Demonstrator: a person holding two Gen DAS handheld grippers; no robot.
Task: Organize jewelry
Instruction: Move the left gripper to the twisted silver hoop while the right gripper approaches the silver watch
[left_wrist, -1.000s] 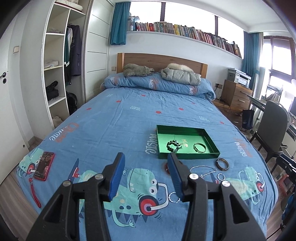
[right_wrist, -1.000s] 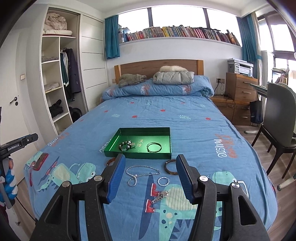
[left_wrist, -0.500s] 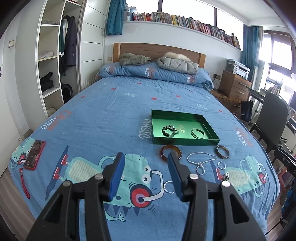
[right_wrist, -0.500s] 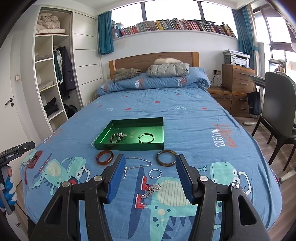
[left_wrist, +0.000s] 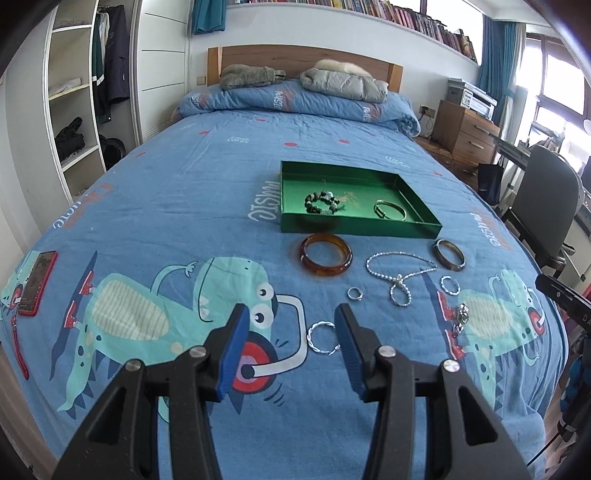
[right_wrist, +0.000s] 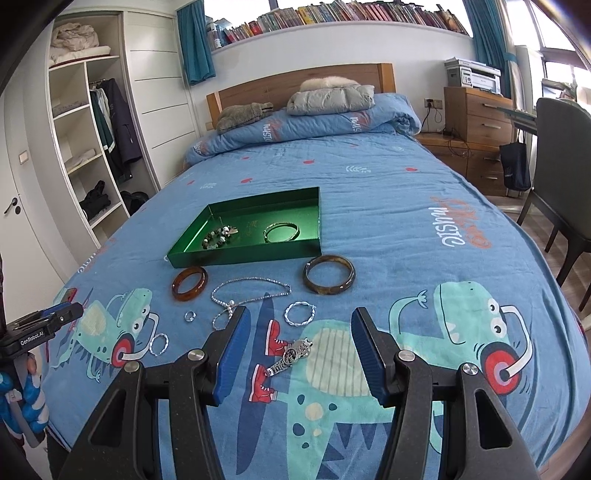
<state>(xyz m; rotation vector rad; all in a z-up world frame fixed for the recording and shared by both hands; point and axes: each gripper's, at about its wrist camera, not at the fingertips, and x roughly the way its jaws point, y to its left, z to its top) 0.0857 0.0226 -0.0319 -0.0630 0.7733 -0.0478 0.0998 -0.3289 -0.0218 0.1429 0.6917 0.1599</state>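
Left wrist view: looking down along the left tongs (left_wrist: 290, 338), standing released and empty above the blue dinosaur bedspread (left_wrist: 155, 206). Lying just ahead of the right-hand pad, partly hidden behind its tip: a twisted silver ring (left_wrist: 320, 338), flat on the cloth, a round loop with no long axis. Sitting farther ahead and a little right: a small silver ring (left_wrist: 354, 294), an amber bangle (left_wrist: 325, 254), a beaded chain (left_wrist: 400, 271), a dark bangle (left_wrist: 448, 254). Beyond those, well apart from the tongs: the green tray (left_wrist: 354, 225), already holding a bead bracelet (left_wrist: 322, 202) and a thin bangle (left_wrist: 389, 210). Pitching downward toward the bed, pads upright.

Right wrist view: looking down along the right tongs (right_wrist: 298, 345), likewise released, gripping nothing. Lying directly between the two pads on the bedspread: a silver watch (right_wrist: 290, 356), its long axis running diagonally, near end toward the left-hand pad, far end ahead and right. Judging by this, right tongs nearer the watch, left tongs nearer the twisted ring. Needing, probably, a slight wrist roll to close across the watch band. Tilting downward, hovering above the cloth, not touching anything.
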